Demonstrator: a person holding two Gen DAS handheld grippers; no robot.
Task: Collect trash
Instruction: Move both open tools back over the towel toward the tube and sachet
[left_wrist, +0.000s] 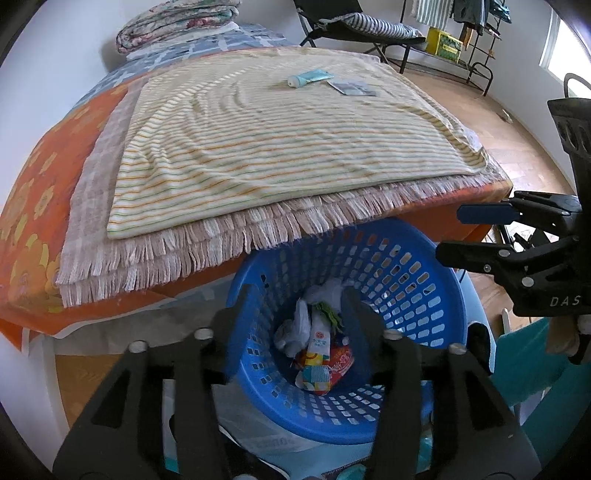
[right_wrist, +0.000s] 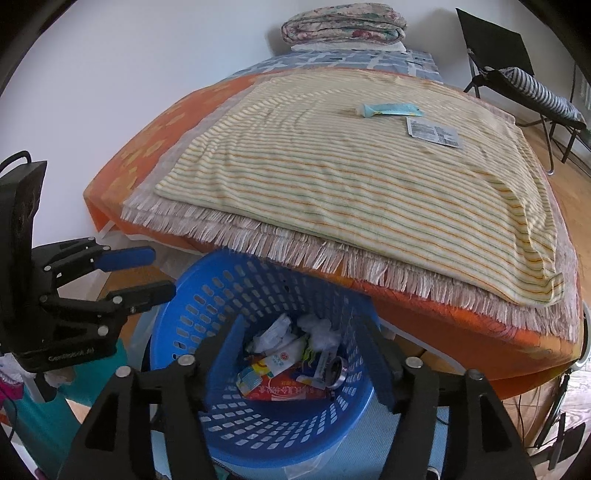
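A blue plastic basket (left_wrist: 424, 295) (right_wrist: 207, 295) stands below the bed's near edge and holds wrappers, crumpled white paper and a small can (right_wrist: 336, 371). A light blue tube (left_wrist: 309, 78) (right_wrist: 391, 109) and a flat grey packet (left_wrist: 352, 88) (right_wrist: 434, 132) lie on the striped blanket at the far side. My left gripper (left_wrist: 295, 306) (right_wrist: 157, 271) is open and empty above the basket. My right gripper (right_wrist: 301, 332) (left_wrist: 452, 232) is open and empty over the basket too.
The striped blanket (left_wrist: 288, 144) lies on a fringed throw and an orange flowered sheet. Folded quilts (right_wrist: 343, 24) are stacked at the bed's far end. A black folding chair (right_wrist: 517, 70) and a metal rack (left_wrist: 461, 44) stand on the wooden floor to the right.
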